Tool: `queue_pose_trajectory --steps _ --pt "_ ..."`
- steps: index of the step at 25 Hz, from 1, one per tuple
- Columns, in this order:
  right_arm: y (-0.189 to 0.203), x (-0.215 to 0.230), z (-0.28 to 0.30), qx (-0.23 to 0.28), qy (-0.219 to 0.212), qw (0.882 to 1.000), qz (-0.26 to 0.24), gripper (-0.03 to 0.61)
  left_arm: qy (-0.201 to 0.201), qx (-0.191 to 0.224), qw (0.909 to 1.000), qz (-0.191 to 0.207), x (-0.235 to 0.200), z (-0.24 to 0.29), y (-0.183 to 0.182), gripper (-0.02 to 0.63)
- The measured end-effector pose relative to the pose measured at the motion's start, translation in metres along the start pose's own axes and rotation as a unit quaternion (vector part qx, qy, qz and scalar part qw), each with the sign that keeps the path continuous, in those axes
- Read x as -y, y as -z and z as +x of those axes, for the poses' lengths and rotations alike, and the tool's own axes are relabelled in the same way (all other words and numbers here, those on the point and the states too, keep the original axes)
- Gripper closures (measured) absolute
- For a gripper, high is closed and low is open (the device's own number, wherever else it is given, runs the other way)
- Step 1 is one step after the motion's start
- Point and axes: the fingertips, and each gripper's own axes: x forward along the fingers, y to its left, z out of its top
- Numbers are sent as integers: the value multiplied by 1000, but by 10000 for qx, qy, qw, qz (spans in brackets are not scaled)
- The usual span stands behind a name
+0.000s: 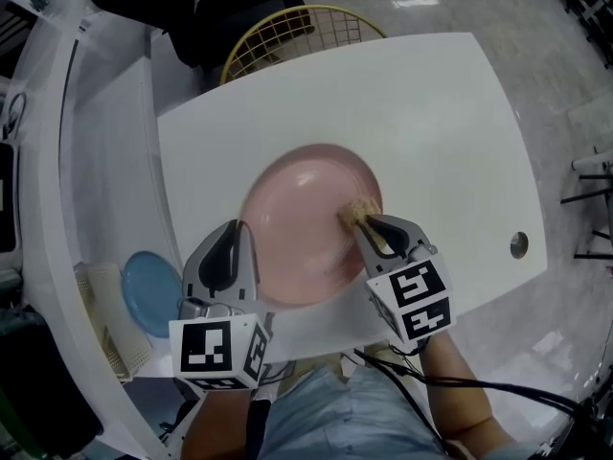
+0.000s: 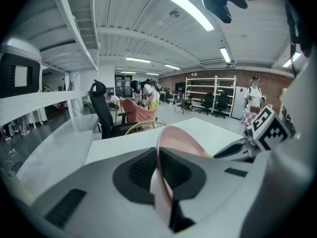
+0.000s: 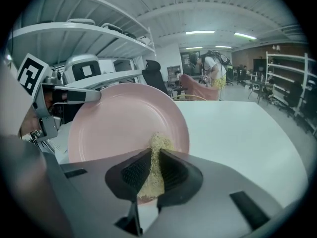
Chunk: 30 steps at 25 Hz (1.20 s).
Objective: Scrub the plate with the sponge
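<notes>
1 plate (image 1: 297,228) on white table (image 1: 431,113), left gripper (image 1: 238,242) clamped on its left rim. 1 sponge (image 1: 360,211) pinched in right gripper (image 1: 362,222), touching plate's right side. 1 blue plate (image 1: 151,290) left of it, 1 wire chair (image 1: 287,32) beyond. Open workshop, shelving.

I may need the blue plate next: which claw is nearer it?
Left. The left claw, gripping the pink plate by its rim, is just beside the blue plate; the right claw, holding the sponge, is beyond the pink plate.

White table (image 1: 441,103), yellow wire chair (image 1: 287,29), black office chair (image 2: 103,114), ceiling strip lights (image 2: 190,10), glossy grey floor (image 1: 546,46).
</notes>
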Motion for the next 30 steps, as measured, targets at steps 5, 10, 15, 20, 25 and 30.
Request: queue_pose_trajectory --steps 5,10,15,20,25,30 --pt "-17 15 7 215 253 9994 39 523 69 18 10000 -35 3 1 -3 589" --pt "-34 20 15 390 375 9985 9 523 134 42 9998 -103 4 2 -4 589" --pt "-52 18 21 584 416 9974 -115 523 149 78 9998 -132 3 1 -6 589" --pt "-70 9 27 760 359 9962 -244 523 133 104 9998 -115 0 -2 -7 588" --pt "-82 -3 30 897 255 9949 -375 523 132 117 9997 -141 -2 -3 -6 588" --pt "-93 -18 32 998 123 9937 -499 523 130 122 9997 -172 -6 -4 -6 588"
